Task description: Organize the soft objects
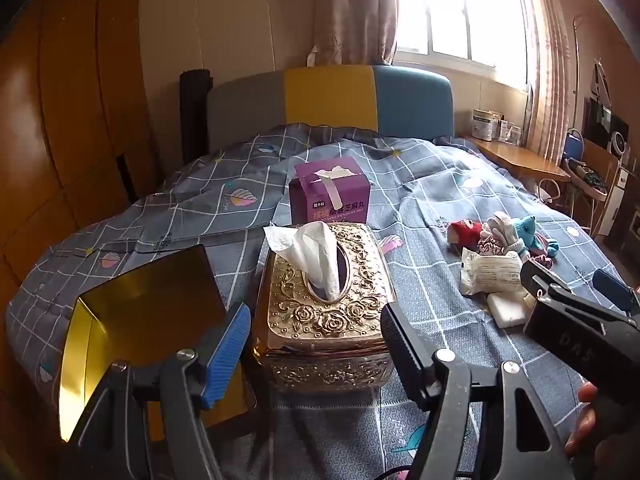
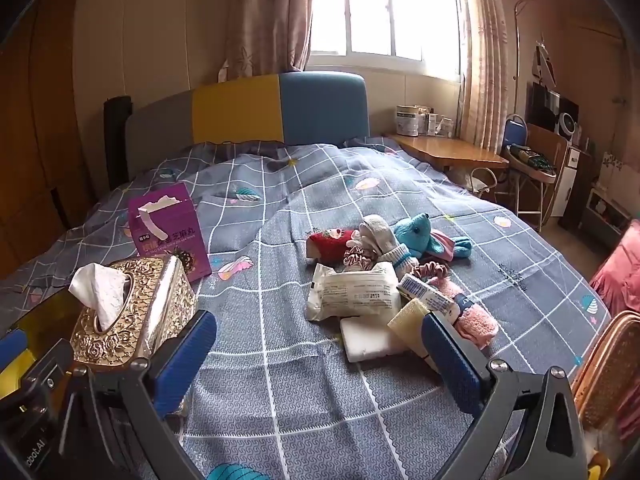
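Both the left gripper [image 1: 314,344] and right gripper [image 2: 320,354] gape empty; only the right view shows the pink towel [image 2: 476,320], half hidden lower right behind the pile.

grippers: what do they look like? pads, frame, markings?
Both are dark grey two-finger frames with silver pivot bolts. Left gripper has ribbed pads: one blue, the other looks black. Right gripper shows blue pads; its black body reads "DAS" in the left view. Bare fingers grip its handle.

Gold tissue box [image 1: 326,308], purple carton [image 1: 329,192], wooden side table [image 2: 448,148].
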A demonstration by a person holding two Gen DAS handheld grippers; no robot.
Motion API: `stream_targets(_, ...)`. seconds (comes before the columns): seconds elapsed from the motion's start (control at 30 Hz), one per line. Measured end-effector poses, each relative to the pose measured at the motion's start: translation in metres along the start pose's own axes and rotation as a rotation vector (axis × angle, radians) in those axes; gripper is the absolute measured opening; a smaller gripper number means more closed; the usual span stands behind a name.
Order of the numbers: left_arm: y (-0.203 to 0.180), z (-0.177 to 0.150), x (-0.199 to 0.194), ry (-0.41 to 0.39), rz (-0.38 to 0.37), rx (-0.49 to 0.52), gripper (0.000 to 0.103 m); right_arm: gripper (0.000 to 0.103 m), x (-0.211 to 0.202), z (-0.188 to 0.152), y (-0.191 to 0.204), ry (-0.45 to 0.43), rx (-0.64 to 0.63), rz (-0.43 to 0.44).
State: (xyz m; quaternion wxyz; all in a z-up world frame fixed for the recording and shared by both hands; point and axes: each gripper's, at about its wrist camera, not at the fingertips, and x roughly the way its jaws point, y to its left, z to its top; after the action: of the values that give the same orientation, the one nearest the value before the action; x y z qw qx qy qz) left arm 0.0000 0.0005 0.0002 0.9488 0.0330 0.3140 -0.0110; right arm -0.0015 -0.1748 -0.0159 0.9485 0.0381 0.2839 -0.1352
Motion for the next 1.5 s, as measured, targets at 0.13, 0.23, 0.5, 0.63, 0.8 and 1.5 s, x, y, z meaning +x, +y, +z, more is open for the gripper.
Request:
stream_targets(0.13,0.002,0.000,0.000,0.000,0.003,-0.003,0.069,0.103,0.001,0.000,-0.001,0.004,0.003,0.001)
stream_targets(0.23,0.002,0.001,-0.001,-0.001,0.005,-0.004,0.069,0.103,0.001,-0.001,-0.003,0.001,0.005,-0.001)
stream_targets(0.5,0.003,0.001,0.000,0.003,0.003,-0.001,0.069,0.103,0.000,-0.001,-0.003,-0.005,0.003,-0.003)
stream_targets(0.63,0.004,0.000,0.000,0.003,0.005,-0.001,0.069,0.103,0.001,-0.001,-0.003,-0.005,0.002,-0.001)
stream_targets(0.8,0.003,0.003,-0.003,0.006,0.004,0.005,0.069,0.103,0.002,-0.002,-0.004,-0.003,0.005,0.000)
stream_targets(1.5,-0.009,-0.001,-0.001,-0.013,-0.011,0.010,0.069,0.103,0.009,-0.001,-0.018,0.000,0.025,-0.006)
